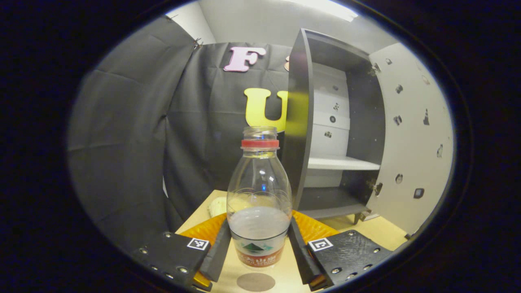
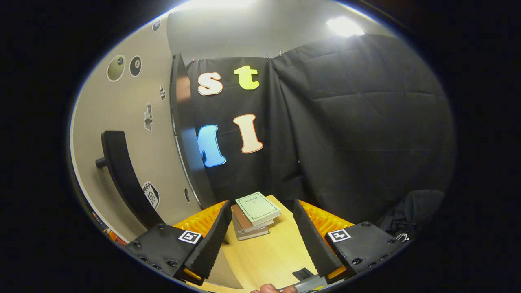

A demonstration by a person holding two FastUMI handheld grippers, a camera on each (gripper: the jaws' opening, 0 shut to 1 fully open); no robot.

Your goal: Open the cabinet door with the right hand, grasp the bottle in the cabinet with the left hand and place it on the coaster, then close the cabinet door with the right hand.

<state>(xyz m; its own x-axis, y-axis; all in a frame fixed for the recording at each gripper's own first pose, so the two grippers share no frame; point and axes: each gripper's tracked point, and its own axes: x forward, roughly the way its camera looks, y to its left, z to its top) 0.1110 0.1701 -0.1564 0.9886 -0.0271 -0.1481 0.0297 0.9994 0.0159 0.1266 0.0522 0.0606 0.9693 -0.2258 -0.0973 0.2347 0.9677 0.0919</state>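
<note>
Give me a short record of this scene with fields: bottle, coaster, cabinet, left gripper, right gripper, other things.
bottle: uncapped, partly filled bottle, held above the table
coaster: round coaster on the table, just below the bottle
cabinet: cabinet open, shelves bare
cabinet door: door swung open, with dark handle
left gripper: left gripper shut on the bottle
right gripper: right gripper open, holding nothing
other things: stack of books

Clear glossy plastic bottle (image 1: 259, 191), matt wood-look table (image 2: 268, 254), glossy dark cabinet (image 1: 299, 118) side.

Left tool (image 1: 259, 248) has both fingers pressed inward on its load; right tool (image 2: 260, 240) gapes wide.
</note>
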